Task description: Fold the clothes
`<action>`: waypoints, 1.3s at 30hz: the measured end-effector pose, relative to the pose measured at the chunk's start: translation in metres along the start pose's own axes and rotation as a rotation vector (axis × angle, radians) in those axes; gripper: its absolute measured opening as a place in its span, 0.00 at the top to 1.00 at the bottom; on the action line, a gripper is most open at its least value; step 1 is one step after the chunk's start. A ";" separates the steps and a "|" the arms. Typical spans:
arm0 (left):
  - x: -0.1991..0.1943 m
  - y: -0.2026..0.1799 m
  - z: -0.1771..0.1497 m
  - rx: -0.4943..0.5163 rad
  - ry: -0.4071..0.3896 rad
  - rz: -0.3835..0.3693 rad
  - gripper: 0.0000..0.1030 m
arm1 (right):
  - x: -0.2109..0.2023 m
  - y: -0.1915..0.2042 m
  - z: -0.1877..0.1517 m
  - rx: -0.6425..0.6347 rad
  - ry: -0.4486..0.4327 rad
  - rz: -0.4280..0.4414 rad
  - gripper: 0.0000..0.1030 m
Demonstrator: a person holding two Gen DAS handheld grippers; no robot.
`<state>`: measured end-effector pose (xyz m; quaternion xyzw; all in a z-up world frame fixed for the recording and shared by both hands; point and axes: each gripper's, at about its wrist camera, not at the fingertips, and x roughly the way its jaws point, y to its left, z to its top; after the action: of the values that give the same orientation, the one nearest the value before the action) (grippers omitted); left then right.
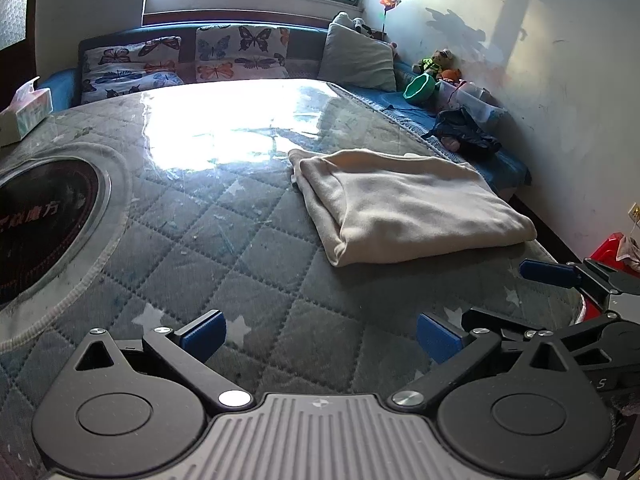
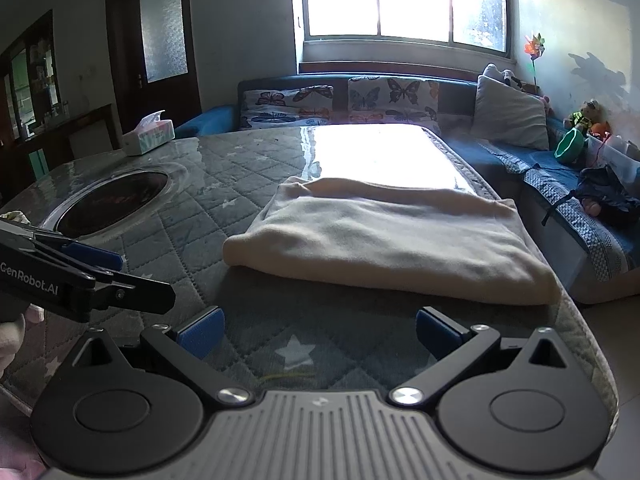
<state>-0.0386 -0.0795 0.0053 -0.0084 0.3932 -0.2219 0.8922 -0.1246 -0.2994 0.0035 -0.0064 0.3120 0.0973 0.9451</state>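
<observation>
A cream garment (image 1: 408, 204) lies folded into a flat rectangle on the quilted grey table cover (image 1: 224, 240), right of centre. It also shows in the right wrist view (image 2: 388, 236), straight ahead. My left gripper (image 1: 320, 338) is open and empty, low over the cover, short of the garment's near left corner. My right gripper (image 2: 318, 330) is open and empty, just short of the garment's near edge. The right gripper shows at the right edge of the left wrist view (image 1: 568, 280); the left one shows at the left of the right wrist view (image 2: 88, 268).
A round dark inset (image 1: 36, 224) sits in the table at the left. A tissue box (image 1: 24, 114) stands at the far left corner. Behind is a blue sofa (image 1: 400, 100) with butterfly cushions (image 1: 240, 52), a green bowl (image 1: 420, 88) and dark clothes (image 1: 464, 132).
</observation>
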 end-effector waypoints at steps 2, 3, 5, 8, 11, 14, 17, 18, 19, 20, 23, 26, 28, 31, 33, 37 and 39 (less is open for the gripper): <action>0.001 0.001 0.003 -0.001 -0.001 -0.001 0.00 | 0.001 -0.001 0.003 -0.005 -0.002 -0.001 0.00; 0.002 0.001 0.004 -0.002 -0.001 0.000 0.00 | 0.002 -0.001 0.004 -0.007 -0.004 -0.002 0.00; 0.004 0.001 0.007 -0.006 0.003 0.001 0.00 | 0.003 -0.002 0.006 -0.005 -0.005 -0.002 0.00; 0.008 0.002 0.010 -0.008 0.012 0.005 0.00 | 0.006 -0.004 0.009 -0.009 -0.005 0.000 0.00; 0.012 0.002 0.012 -0.014 0.018 0.007 0.00 | 0.009 -0.005 0.012 -0.018 -0.005 -0.001 0.00; 0.014 0.002 0.014 -0.017 0.022 0.006 0.00 | 0.011 -0.007 0.014 -0.018 -0.006 0.002 0.00; 0.015 0.000 0.015 -0.020 0.026 0.008 0.00 | 0.013 -0.008 0.015 -0.018 -0.003 0.005 0.00; 0.016 0.000 0.016 -0.022 0.027 0.008 0.00 | 0.013 -0.008 0.016 -0.018 -0.001 0.007 0.00; 0.016 -0.001 0.016 -0.023 0.028 0.008 0.00 | 0.014 -0.009 0.016 -0.018 0.000 0.008 0.00; 0.017 -0.002 0.016 -0.023 0.029 0.010 0.00 | 0.014 -0.009 0.016 -0.018 0.002 0.009 0.00; 0.019 -0.004 0.017 -0.026 0.033 0.012 0.00 | 0.017 -0.012 0.015 -0.013 0.009 -0.001 0.00; 0.021 -0.008 0.017 -0.026 0.036 0.009 0.00 | 0.019 -0.016 0.013 0.002 0.019 -0.008 0.00; 0.023 -0.010 0.017 -0.027 0.038 0.011 0.00 | 0.020 -0.020 0.012 0.013 0.025 -0.014 0.00; 0.026 -0.012 0.017 -0.033 0.045 0.013 0.00 | 0.023 -0.028 0.010 0.034 0.035 -0.031 0.00; 0.028 -0.012 0.017 -0.040 0.047 0.012 0.00 | 0.024 -0.032 0.009 0.047 0.041 -0.039 0.00; 0.030 -0.012 0.019 -0.050 0.045 0.024 0.00 | 0.026 -0.038 0.009 0.063 0.043 -0.047 0.00; 0.031 -0.012 0.019 -0.052 0.045 0.033 0.00 | 0.027 -0.040 0.009 0.067 0.043 -0.050 0.00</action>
<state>-0.0112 -0.1057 -0.0012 -0.0199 0.4189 -0.1971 0.8862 -0.0902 -0.3328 -0.0069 0.0153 0.3352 0.0631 0.9399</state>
